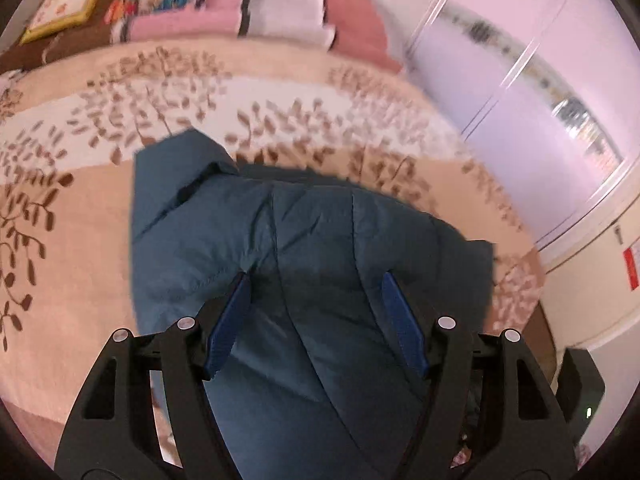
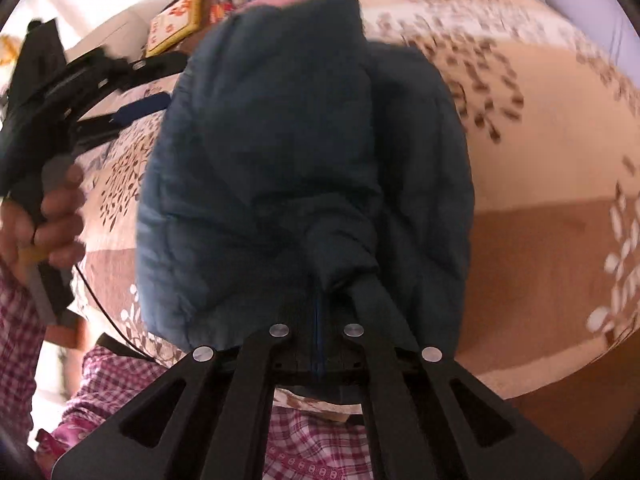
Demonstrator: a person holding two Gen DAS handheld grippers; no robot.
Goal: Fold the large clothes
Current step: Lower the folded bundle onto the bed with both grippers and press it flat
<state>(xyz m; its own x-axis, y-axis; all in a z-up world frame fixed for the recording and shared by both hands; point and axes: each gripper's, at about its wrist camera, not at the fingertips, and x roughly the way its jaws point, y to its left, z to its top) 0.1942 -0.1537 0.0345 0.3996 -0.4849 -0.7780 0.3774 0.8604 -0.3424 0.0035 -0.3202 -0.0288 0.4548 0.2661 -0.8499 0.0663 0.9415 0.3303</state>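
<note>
A dark blue padded jacket [image 1: 312,240] lies partly folded on the patterned bedspread [image 1: 80,240]. My left gripper [image 1: 316,292] is open, its blue pads spread wide just above the jacket, holding nothing. In the right wrist view the jacket [image 2: 280,160] fills the middle, lifted in a bundle. My right gripper [image 2: 340,280] is shut on a bunched fold of the jacket, with its fingertips buried in the fabric. The left gripper [image 2: 136,110] also shows there at the upper left, held by a hand, beside the jacket.
The bed carries a beige and white leaf-patterned cover [image 2: 540,160]. Pink and patterned pillows [image 1: 224,4] lie stacked at the far end. A white wardrobe with a mirror strip [image 1: 540,100] stands to the right. The person's checked shirt [image 2: 312,440] is close below.
</note>
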